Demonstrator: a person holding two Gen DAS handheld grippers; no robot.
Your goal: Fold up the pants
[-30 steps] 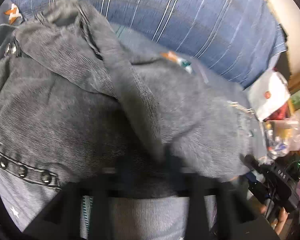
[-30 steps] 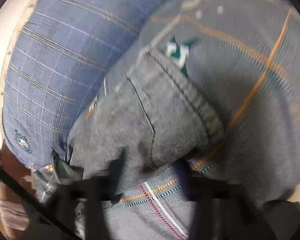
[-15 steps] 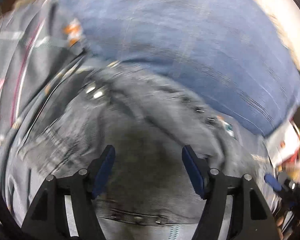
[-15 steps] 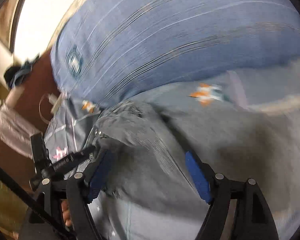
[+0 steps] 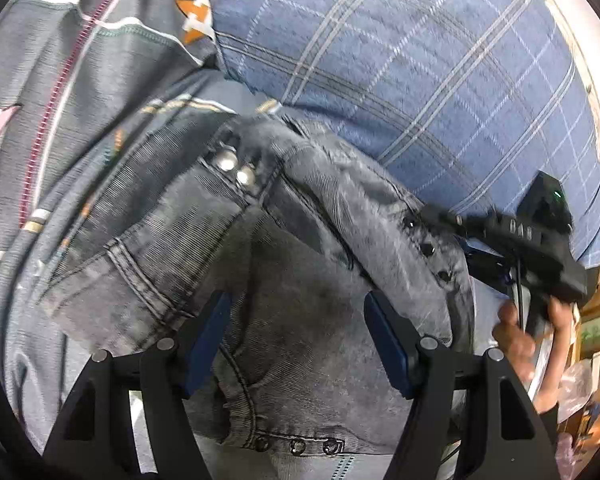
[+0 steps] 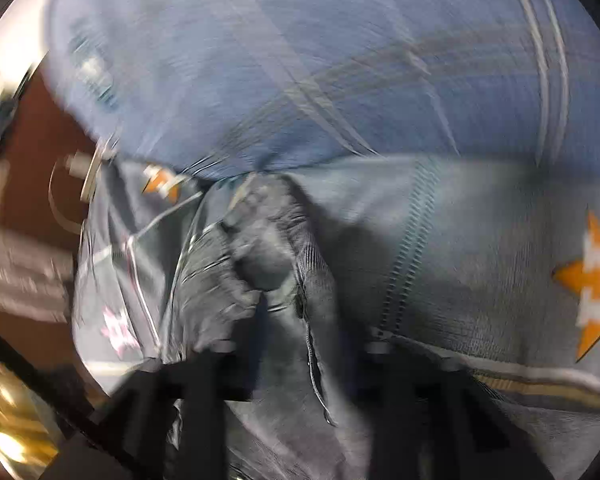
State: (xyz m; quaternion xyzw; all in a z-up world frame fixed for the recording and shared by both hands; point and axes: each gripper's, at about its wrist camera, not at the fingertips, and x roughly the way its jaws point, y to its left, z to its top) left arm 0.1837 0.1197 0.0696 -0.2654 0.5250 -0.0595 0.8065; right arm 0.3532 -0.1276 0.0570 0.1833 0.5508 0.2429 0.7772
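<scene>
Grey denim pants [image 5: 300, 288] lie bunched on the bed, waistband with metal snaps [image 5: 232, 170] turned up. My left gripper [image 5: 300, 344] is open just above the pants, blue pads [image 5: 384, 332] on either side of the cloth, holding nothing. In the left wrist view the right gripper [image 5: 452, 220] meets the pants' right edge, a hand under it. The right wrist view is blurred: my right gripper [image 6: 292, 320] has its fingers close together with a fold of the pants [image 6: 268, 256] between them.
A blue plaid pillow [image 5: 420, 80] lies just behind the pants. The grey bedspread [image 5: 60, 100] with star and stripe patterns lies under and left of them. Clutter and a yellow-lit shelf [image 5: 596, 360] show at the far right.
The left gripper let go of the pants and opened, then moved in lower over them. The right gripper, open half a second ago, has closed onto a fold and is moving fast.
</scene>
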